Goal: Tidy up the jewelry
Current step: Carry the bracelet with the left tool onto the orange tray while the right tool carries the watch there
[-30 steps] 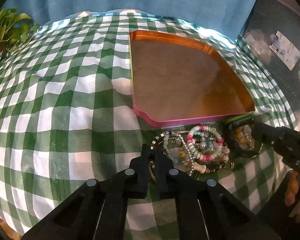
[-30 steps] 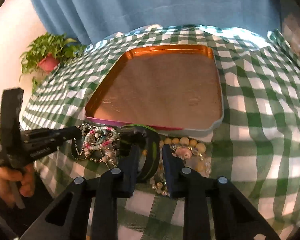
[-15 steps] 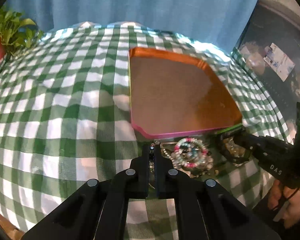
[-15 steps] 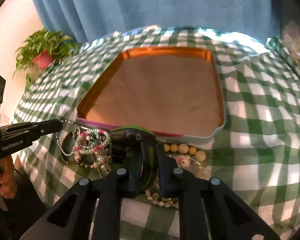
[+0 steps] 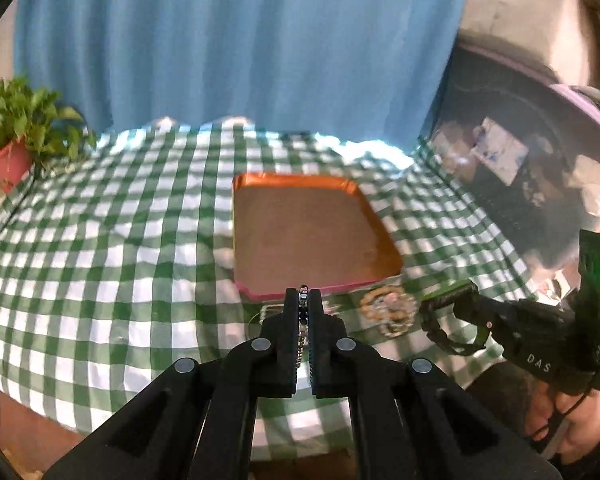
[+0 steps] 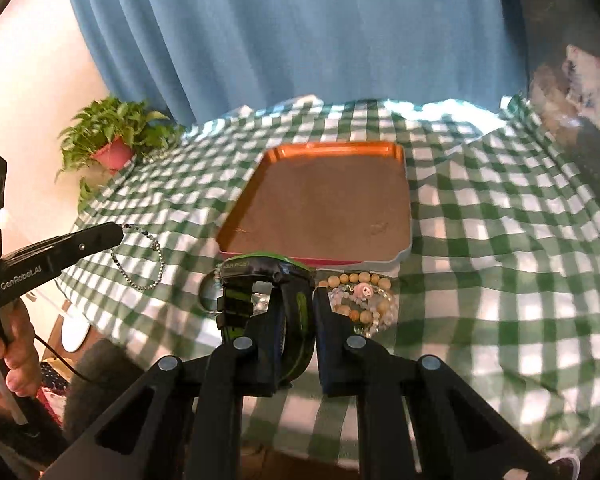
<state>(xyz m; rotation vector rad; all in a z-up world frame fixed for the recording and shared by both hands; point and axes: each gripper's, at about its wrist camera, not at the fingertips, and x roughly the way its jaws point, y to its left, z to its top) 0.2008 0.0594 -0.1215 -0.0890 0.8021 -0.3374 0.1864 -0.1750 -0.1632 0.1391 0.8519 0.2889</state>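
My left gripper (image 5: 304, 295) is shut on a thin silver-and-dark bead chain (image 5: 301, 322), held up above the green checked tablecloth. In the right wrist view the chain (image 6: 140, 268) hangs in a loop from that gripper (image 6: 115, 234). My right gripper (image 6: 305, 295) is shut on a black-and-green watch (image 6: 260, 276), also lifted off the cloth; the left wrist view shows the watch (image 5: 444, 322) at the right gripper (image 5: 465, 293). An orange tray (image 5: 296, 178) (image 6: 332, 146) lies beyond both, with nothing in it. Beaded bracelets (image 6: 360, 302) (image 5: 388, 312) remain on the cloth by the tray's near edge.
A potted plant (image 5: 12, 132) (image 6: 112, 140) stands at the table's far left. A blue curtain (image 5: 240, 48) hangs behind. Dark furniture (image 5: 520, 160) is on the right. A person's hand (image 6: 4, 360) grips the left handle. The table's near edge lies just below the grippers.
Both grippers have risen and drawn back from the jewelry pile. The left carries the chain up, the right closed on the watch and lifted it.
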